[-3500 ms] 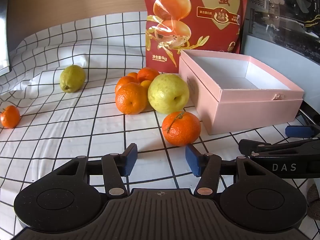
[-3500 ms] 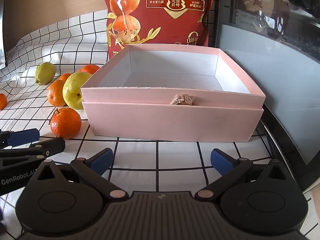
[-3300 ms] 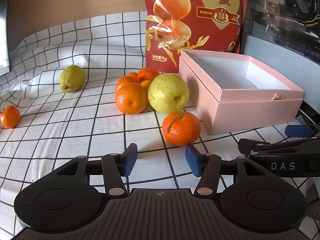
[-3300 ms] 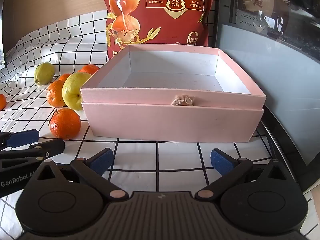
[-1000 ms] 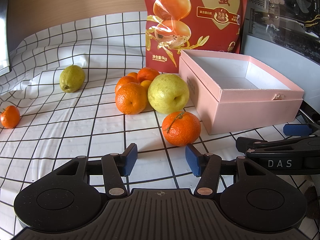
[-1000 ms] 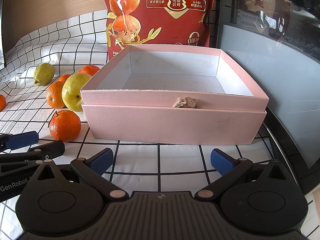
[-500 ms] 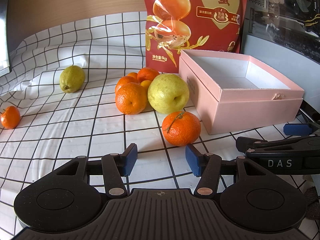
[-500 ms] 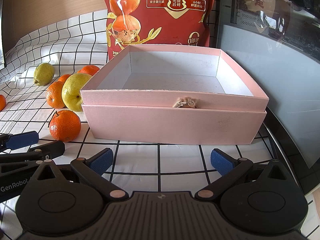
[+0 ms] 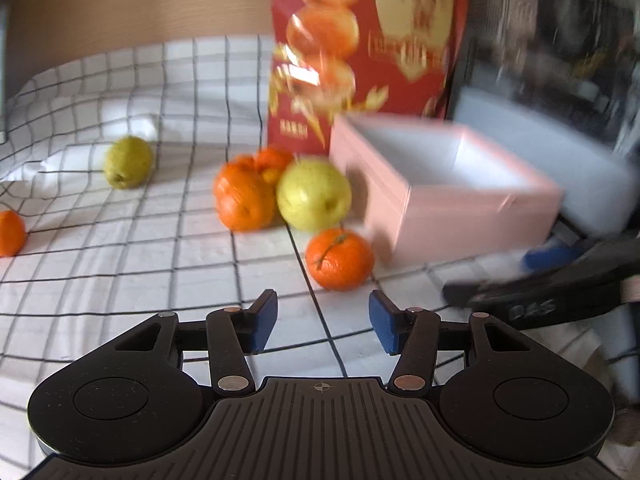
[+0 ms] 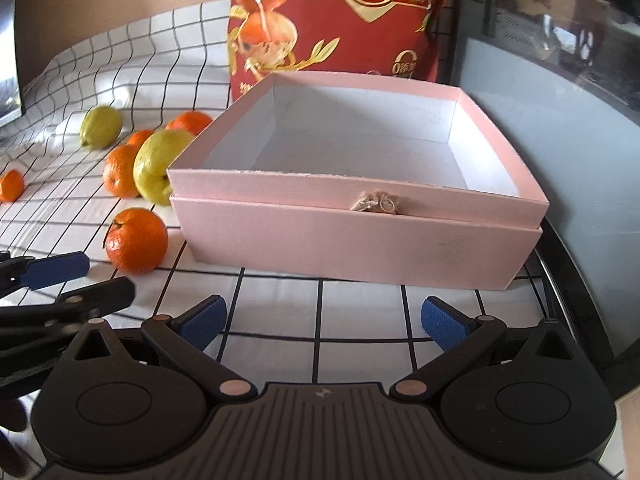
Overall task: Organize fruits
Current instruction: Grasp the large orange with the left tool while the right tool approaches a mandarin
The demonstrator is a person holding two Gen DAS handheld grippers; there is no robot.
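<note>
Left wrist view: the picture is blurred. The left gripper [image 9: 322, 322] has nothing between its jaws, which are narrowing; the nearest orange [image 9: 340, 259] lies just ahead, probably the first pick.
Fruit: a pear [image 9: 314, 196] and more oranges [image 9: 244, 198] cluster beside the pink box [image 9: 480, 216], handy for loading.
Right wrist view: the right gripper [image 10: 322, 322] stands wide and holds nothing, hovering before the box [image 10: 360, 236].
Box: no fruit inside yet.
Cloth: the checked cloth [image 10: 360, 344] keeps the fruit from rolling.

A home tabletop: grid-checked cloth [image 10: 120, 92] under a red snack bag [image 10: 340, 20] (wood-panelled wall behind).
</note>
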